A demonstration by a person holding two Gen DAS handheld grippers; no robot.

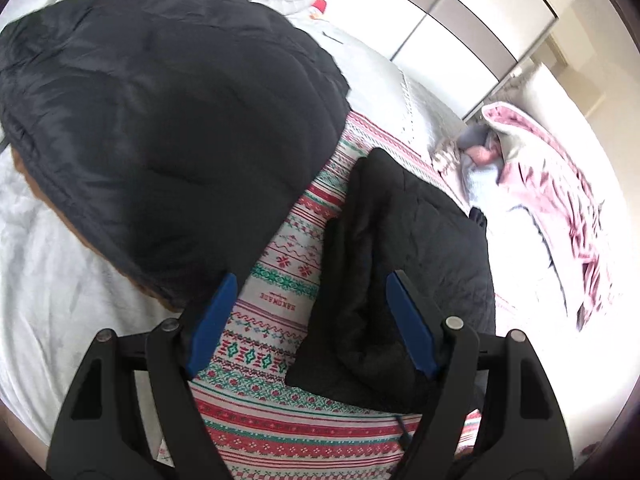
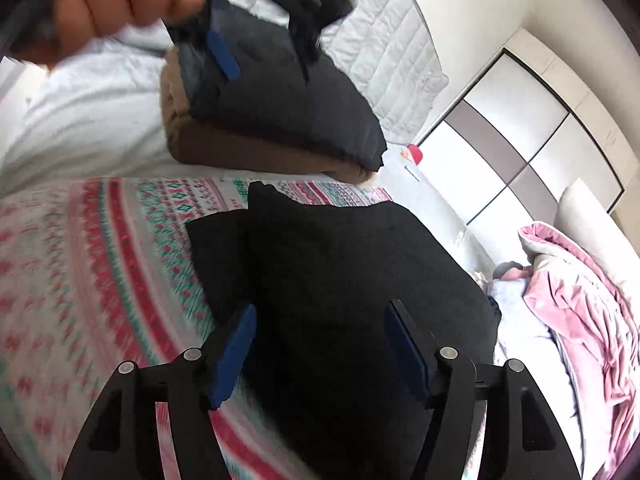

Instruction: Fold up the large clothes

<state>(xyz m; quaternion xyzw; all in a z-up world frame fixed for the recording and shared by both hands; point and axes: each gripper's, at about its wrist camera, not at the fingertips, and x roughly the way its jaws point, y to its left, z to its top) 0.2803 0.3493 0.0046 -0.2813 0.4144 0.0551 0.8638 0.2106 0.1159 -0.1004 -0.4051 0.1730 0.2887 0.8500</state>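
- Left wrist view showed the left gripper point(image 1: 310, 320) with its blue-padded fingers spread wide, holding nothing, above the red, green and white patterned blanket point(image 1: 280, 248).
- A folded black quilted jacket point(image 1: 400, 248) lay lower right of centre, its edge touching the right pad; a folded dark grey padded garment point(image 1: 168, 120) filled the upper left.
- Right wrist view showed the right gripper point(image 2: 320, 350) likewise spread and empty, directly over the black jacket point(image 2: 340, 280).
- At upper left, the left gripper point(image 2: 264, 48) hung over the grey garment point(image 2: 288, 108), stacked on a folded brown garment point(image 2: 256, 152).
- Bare blanket point(image 2: 100, 260) lay at left.
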